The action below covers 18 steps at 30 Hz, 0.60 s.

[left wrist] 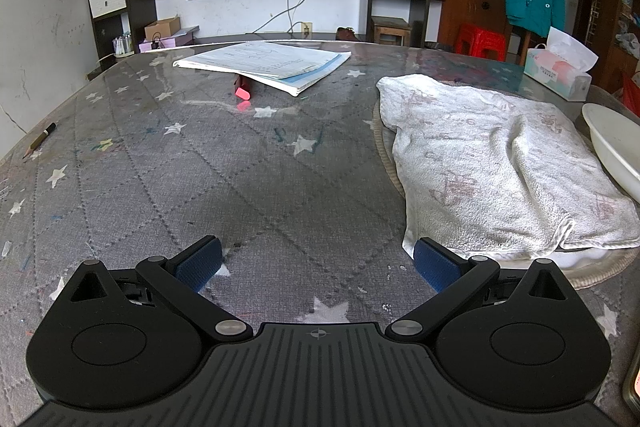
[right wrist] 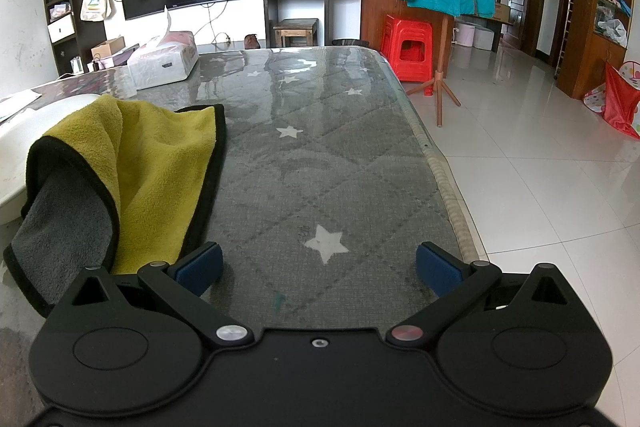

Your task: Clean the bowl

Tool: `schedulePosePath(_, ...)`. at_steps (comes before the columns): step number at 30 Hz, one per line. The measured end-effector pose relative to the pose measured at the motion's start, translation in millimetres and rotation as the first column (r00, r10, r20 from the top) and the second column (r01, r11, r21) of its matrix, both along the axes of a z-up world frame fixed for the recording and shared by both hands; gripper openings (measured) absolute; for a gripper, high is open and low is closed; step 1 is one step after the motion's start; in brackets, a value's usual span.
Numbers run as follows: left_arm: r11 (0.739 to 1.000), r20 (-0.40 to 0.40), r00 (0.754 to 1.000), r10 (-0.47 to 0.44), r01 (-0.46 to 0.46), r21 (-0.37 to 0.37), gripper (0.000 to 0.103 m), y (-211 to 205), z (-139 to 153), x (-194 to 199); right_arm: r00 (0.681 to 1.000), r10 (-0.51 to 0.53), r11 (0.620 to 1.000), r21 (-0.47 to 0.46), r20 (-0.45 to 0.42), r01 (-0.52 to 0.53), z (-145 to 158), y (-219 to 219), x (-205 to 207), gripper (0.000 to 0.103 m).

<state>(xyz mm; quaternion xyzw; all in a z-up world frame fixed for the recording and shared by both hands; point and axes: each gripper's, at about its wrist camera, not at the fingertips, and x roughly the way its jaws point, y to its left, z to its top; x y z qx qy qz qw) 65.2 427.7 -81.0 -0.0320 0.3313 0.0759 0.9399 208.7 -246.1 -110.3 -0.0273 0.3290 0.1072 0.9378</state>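
- Left gripper (left wrist: 318, 261): jaws spread wide, nothing between the blue pads (left wrist: 200, 263), hovering low over the table (left wrist: 200, 167).
- Right gripper (right wrist: 319, 265): jaws also wide apart, gripping nothing, over the same table (right wrist: 320, 147) near its right edge.
- Bowl (left wrist: 614, 143): white, on the table, at the far right edge of the left view, just right of the white towel (left wrist: 492, 163). Only part of the rim and wall shows.
- Right view: bowl (right wrist: 24, 155) sits at the far left, with the yellow-and-grey cloth (right wrist: 136, 167) draped over its rim and trailing down onto the table. One corner of the cloth lies just beside the right gripper's left pad (right wrist: 200, 267); contact unclear.
- White towel lies flat on a round mat (left wrist: 386, 163), with its near corner just beside the left gripper's right pad (left wrist: 434, 263).
- Tissue box (left wrist: 560, 71): behind the bowl, toward the far side of the table.
- Papers (left wrist: 268, 65): well left of the bowl, far side of the table, red object (left wrist: 243, 91) just in front of them.
- Pencil (left wrist: 40, 141): at the left table edge, farthest from the bowl.
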Motion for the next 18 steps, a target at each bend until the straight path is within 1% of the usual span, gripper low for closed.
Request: schedulePosePath(18, 1.0, 0.0, 1.0, 0.0, 0.0, 0.0, 0.103, 0.7, -0.1, 0.6, 1.0, 0.0, 1.0, 0.0, 0.0, 0.0, -0.1, 0.0, 0.0, 0.103)
